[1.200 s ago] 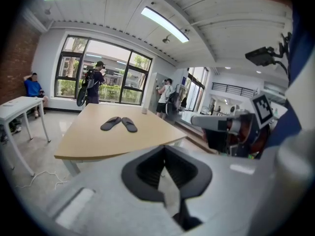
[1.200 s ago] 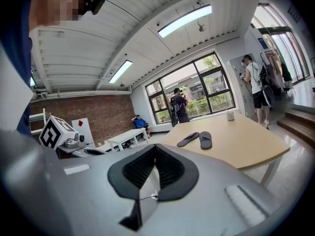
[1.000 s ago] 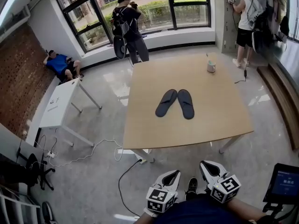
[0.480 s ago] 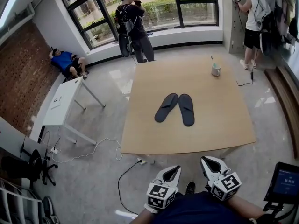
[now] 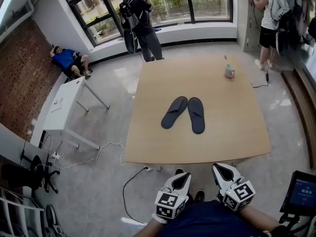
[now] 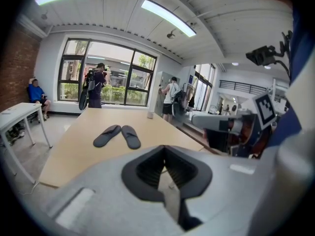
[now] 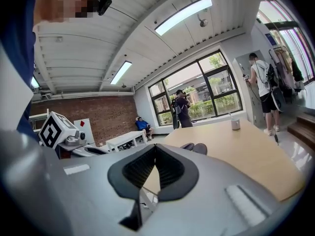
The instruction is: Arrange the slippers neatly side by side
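Step in hand, as judged: approach, nothing gripped yet.
- Worktop [image 5: 232, 127] lies ahead, with both slippers near its middle, well apart from both tools.
- Left slipper [image 5: 174, 112] is angled; right slipper [image 5: 196, 114] lies nearly straight. Far ends sit close together (touching or not, cannot tell); near ends splay into a V.
- Left hand-held gripper [image 5: 181, 180] and right hand-held gripper [image 5: 224, 174] are held low by the person's body, short of the near edge. Each has its jaws closed together on nothing.

To do it well:
- Close in on the near edge and open 1 tool before reaching.
- Pinch the angled slipper at its near end and swing it in until the 2 lie parallel, ends level.
- Keep the straight one as reference.
- Thin flat soles probably want a low, shallow pinch.

Room:
- Glossy grey floor [image 5: 98, 191].
- Brick wall [image 5: 19, 78] at left.
- Windows [image 5: 207, 4] at the far side, with a standing person [image 5: 139, 19] before them.
- White side table [image 5: 64, 105] at left.
- Worktop is pale wood, otherwise bare but for 1 cup [image 5: 229, 71] at the far right, clear of the work.
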`<state>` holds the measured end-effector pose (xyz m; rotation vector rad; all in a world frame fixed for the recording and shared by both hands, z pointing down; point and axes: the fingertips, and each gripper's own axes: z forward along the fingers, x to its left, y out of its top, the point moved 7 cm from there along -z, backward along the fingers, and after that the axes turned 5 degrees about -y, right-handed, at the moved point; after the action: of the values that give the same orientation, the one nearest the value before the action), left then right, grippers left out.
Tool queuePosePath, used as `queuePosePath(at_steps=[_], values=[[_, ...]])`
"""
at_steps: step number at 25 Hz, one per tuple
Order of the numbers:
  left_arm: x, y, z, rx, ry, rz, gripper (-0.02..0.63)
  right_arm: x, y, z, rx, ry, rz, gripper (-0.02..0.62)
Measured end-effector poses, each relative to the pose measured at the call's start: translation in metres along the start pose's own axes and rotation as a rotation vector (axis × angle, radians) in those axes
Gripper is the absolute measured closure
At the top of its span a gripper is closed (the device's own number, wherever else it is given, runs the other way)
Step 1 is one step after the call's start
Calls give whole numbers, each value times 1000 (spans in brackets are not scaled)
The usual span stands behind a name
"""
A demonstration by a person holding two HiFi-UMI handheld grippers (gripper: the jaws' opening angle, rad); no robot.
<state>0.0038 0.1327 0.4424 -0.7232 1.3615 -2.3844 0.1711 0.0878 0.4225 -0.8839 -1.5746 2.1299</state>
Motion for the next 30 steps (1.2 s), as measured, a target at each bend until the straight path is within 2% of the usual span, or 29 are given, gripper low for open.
queuePosePath(at_steps=[4, 11, 18, 24, 30], values=[[11, 8, 15, 7, -24, 6, 601, -8, 10, 13, 6, -45, 19, 584], [40, 28, 34, 9, -60, -1, 601, -18, 15, 47, 16, -55, 22, 584], [92, 51, 58, 7, -82, -13, 601, -28, 24, 101, 18, -76, 21, 584], [142, 73, 74, 24, -108, -4, 601, -36, 33, 146, 9, -128, 38, 584], [177, 95, 85, 27, -162, 11, 601, -33, 41, 180, 22, -170, 46, 584]])
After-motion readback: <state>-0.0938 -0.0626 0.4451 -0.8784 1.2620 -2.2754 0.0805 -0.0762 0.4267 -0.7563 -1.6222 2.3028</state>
